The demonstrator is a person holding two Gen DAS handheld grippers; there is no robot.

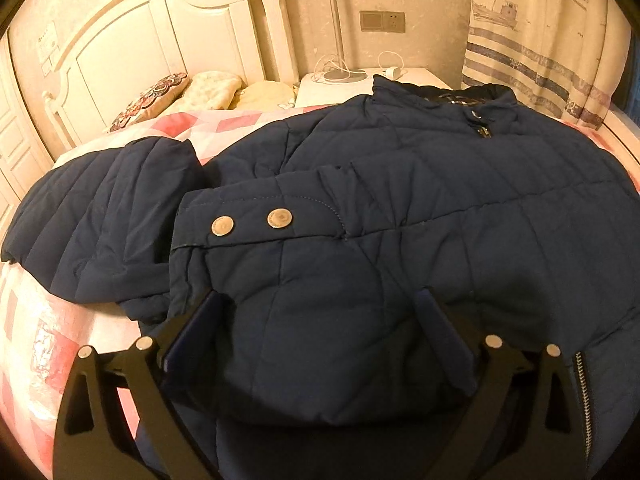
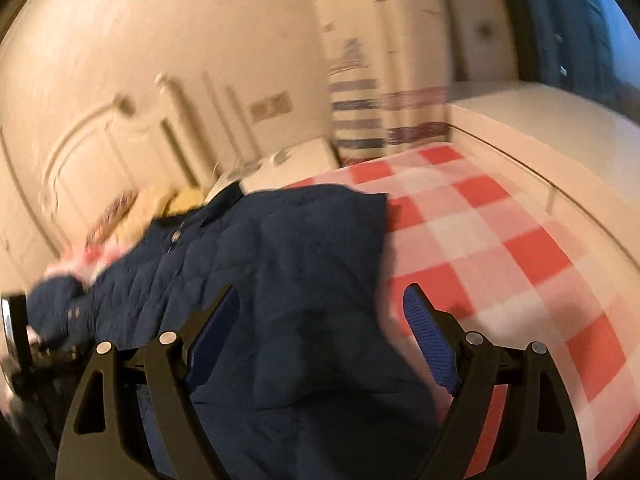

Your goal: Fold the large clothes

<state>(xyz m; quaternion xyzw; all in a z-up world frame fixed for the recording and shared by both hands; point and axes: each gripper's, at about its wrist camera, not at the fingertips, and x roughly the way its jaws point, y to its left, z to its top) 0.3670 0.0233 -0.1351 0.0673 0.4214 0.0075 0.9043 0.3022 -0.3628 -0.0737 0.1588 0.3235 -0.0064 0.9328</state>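
Observation:
A dark blue quilted jacket (image 1: 400, 200) lies spread on the bed, collar toward the headboard. One sleeve, with two metal snaps on its cuff (image 1: 248, 220), is folded across the front. The other sleeve (image 1: 100, 208) lies out to the left. My left gripper (image 1: 320, 308) is open, its jaws wide apart over the jacket's lower part, holding nothing. In the blurred right wrist view the jacket (image 2: 280, 264) lies left of centre. My right gripper (image 2: 320, 304) is open over the jacket's right edge, empty.
The bed has a pink and white checked cover (image 2: 500, 248). Pillows (image 1: 192, 92) lie by the white headboard (image 1: 160, 32). A white nightstand (image 1: 360, 80) holds a lamp base and cables. A striped curtain (image 1: 540, 40) hangs at the right, and a white ledge (image 2: 560, 140) runs along the bed.

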